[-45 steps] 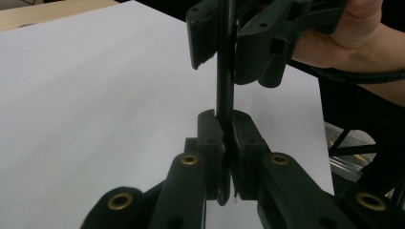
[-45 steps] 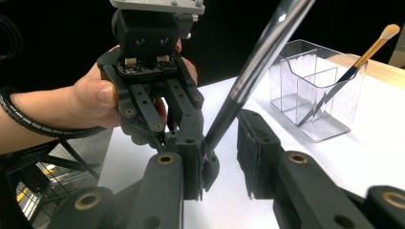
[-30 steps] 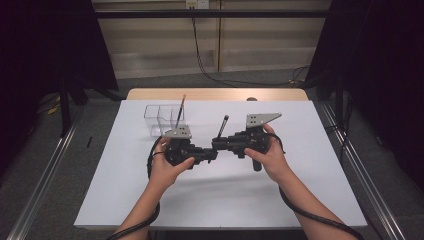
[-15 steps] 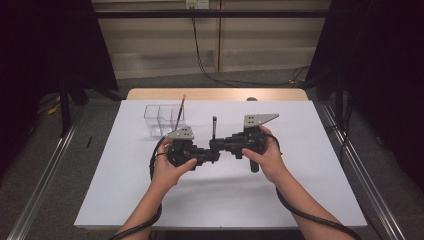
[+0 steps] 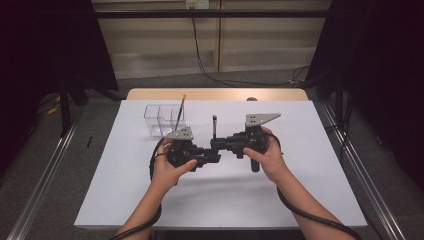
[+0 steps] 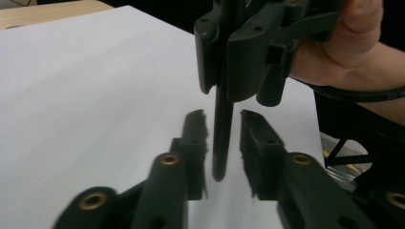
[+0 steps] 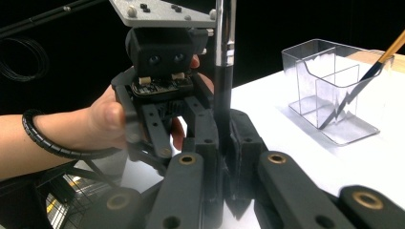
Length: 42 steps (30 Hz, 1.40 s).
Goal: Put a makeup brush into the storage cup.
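The right gripper jaws clamp a dark pen upright, in front of and to the right of the clear organizer. The left gripper jaws have just been opening and flank the pen's lower end without touching. The pen's top is cut off in the right gripper view.

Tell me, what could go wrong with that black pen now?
The left claw has just been opening, so only the right claw grips the black pen; a weak pinch might let it slip onto the white table cover. Carried carelessly toward the clear organizer, it might knock the brush.
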### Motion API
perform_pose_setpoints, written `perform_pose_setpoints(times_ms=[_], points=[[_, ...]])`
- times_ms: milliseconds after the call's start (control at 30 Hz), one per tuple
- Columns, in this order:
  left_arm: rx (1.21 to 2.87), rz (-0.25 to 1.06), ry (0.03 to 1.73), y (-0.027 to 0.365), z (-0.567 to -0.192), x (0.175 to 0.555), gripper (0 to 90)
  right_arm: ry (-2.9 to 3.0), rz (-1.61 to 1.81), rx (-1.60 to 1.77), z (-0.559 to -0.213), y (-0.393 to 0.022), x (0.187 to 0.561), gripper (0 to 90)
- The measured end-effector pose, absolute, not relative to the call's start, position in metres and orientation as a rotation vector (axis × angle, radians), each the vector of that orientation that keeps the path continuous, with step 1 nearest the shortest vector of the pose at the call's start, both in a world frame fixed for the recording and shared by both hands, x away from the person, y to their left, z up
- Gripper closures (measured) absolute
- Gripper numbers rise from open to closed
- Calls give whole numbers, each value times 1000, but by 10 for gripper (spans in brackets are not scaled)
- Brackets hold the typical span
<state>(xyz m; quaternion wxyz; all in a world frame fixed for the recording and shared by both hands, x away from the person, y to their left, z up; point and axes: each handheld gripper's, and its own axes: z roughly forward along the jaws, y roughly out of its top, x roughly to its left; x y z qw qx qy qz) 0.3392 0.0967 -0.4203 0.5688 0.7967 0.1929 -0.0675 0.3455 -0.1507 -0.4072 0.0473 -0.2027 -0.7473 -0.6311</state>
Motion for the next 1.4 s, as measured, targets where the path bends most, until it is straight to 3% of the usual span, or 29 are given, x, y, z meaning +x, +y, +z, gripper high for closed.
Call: perform_pose_setpoints(times_ms=[300, 433, 533, 767, 1400], points=[[1780, -164, 440, 103, -417, 340, 309, -2291, -1934, -636, -407, -158, 347, 846], [1809, -189, 520, 106, -416, 343, 161, -2286, -1943, -638, -407, -160, 347, 846], [1791, -176, 517, 108, -417, 343, 173, -2294, -1943, -638, -406, -160, 347, 846], [1738, -126, 519, 110, -412, 345, 53, -2303, -1943, -635, -407, -160, 347, 846], [1675, -78, 472, 104, -385, 354, 0, -2311, -1946, -628, -409, -159, 346, 846]])
